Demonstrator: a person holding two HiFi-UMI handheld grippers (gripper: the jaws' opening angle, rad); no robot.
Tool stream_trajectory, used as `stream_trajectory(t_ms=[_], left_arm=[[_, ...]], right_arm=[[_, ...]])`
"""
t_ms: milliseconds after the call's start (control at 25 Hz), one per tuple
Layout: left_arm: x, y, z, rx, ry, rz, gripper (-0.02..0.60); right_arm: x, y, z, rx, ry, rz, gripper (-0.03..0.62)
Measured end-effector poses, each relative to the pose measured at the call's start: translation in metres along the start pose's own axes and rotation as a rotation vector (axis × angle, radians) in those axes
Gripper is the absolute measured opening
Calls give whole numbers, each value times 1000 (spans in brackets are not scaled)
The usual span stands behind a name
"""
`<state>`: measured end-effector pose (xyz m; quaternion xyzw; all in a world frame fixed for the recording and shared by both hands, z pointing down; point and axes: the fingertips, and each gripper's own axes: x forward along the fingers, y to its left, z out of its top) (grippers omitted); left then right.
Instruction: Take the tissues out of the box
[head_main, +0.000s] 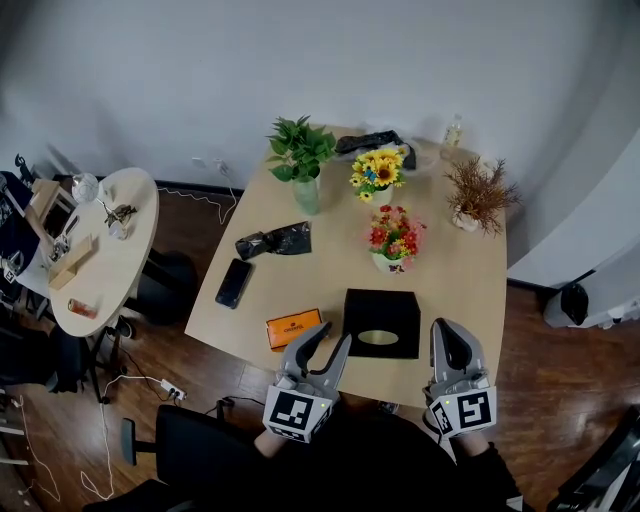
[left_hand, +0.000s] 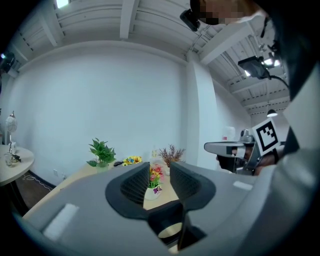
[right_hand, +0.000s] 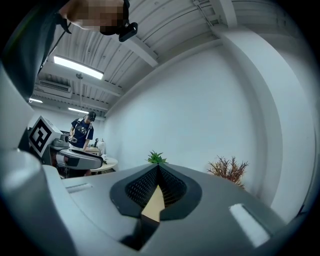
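Black tissue box (head_main: 381, 310) on the bench (head_main: 330, 270), oval slot (head_main: 377, 337) up, just right of the left gripper (head_main: 333, 338), seemingly farther from the right gripper (head_main: 447, 330). Left narrowly parted, empty; right pressed together.

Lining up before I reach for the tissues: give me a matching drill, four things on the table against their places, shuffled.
1 black tissue box
2 orange box
3 phone
4 dried plant

A far right corner of the table
B by the left edge
C near edge, oval slot facing up
D just left of the tissue box

Pairs: 1-C, 2-D, 3-B, 4-A
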<state>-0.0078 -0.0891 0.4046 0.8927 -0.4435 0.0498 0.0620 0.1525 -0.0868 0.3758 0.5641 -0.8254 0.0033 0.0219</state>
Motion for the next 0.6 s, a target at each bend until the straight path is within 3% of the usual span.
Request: stream_trajectory(t_ms=[600], left_arm=[[4, -1, -8, -1, 30, -12, 107]], right_arm=[[3, 0, -3, 8, 11, 4, 0]])
